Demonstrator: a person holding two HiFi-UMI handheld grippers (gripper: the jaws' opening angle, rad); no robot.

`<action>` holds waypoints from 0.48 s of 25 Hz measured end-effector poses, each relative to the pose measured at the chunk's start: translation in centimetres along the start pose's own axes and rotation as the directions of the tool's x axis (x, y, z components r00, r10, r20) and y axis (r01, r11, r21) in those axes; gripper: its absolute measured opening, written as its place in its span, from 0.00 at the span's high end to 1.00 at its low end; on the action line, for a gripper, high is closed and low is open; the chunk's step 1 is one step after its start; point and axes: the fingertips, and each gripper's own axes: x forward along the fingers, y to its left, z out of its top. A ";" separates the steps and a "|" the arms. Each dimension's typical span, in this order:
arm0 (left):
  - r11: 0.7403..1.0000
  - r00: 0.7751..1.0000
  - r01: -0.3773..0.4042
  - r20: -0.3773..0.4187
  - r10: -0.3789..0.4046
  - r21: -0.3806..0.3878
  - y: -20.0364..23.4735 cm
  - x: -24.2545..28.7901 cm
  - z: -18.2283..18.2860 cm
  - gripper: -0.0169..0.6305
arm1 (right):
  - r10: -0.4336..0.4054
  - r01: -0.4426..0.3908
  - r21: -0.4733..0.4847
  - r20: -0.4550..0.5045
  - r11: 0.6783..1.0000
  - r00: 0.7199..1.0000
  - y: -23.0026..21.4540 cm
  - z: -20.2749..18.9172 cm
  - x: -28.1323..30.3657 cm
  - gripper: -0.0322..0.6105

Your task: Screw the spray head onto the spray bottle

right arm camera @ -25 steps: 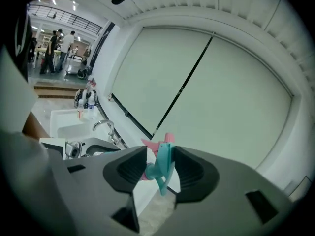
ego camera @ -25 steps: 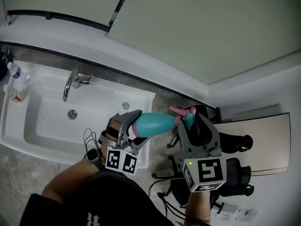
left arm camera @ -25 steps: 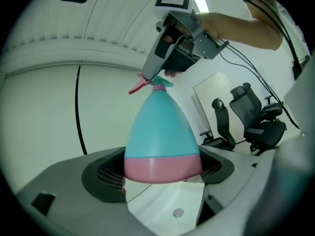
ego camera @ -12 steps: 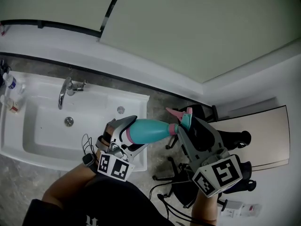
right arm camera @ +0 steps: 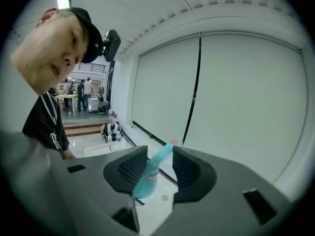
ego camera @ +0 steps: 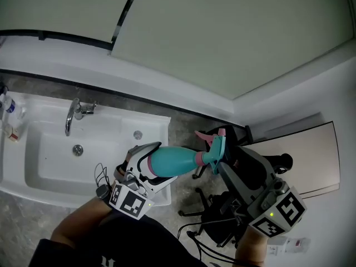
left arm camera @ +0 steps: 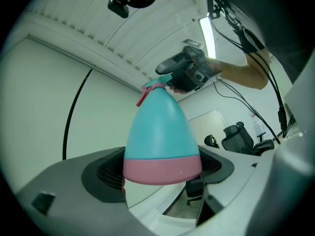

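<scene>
Currently, left gripper (left arm camera: 162,173): clamped on spray bottle (ego camera: 172,161) base, bottle held roughly level in mid-air by the sink (ego camera: 39,174).
Right gripper (right arm camera: 158,167): pinching spray head (ego camera: 211,147) at the neck; thread engagement unclear.
Risk: tilted head cross-threads; thin grip slips.

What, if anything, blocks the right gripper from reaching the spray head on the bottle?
Nothing, it seems, so probably yes. The right gripper has its fingers either side of the spray head, apparently gripping it. The left gripper holds the bottle by its pink base.
</scene>
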 end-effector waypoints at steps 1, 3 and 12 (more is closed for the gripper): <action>1.000 1.000 0.008 0.011 -0.008 -0.009 0.0 0.0 0.3 0.32 | 0.020 -0.019 -0.027 0.020 0.999 1.000 0.3 0.7 -0.6 0.71; 0.999 0.999 0.032 0.033 -0.031 -0.021 -0.2 -0.1 1.1 0.32 | 0.087 -0.078 -0.163 0.050 0.984 0.995 1.3 2.2 -1.5 0.71; 0.990 0.983 0.142 0.115 -0.141 0.002 -1.3 -0.1 3.5 0.32 | 0.083 -0.345 -0.845 -0.342 0.409 0.936 2.8 1.3 -3.7 0.71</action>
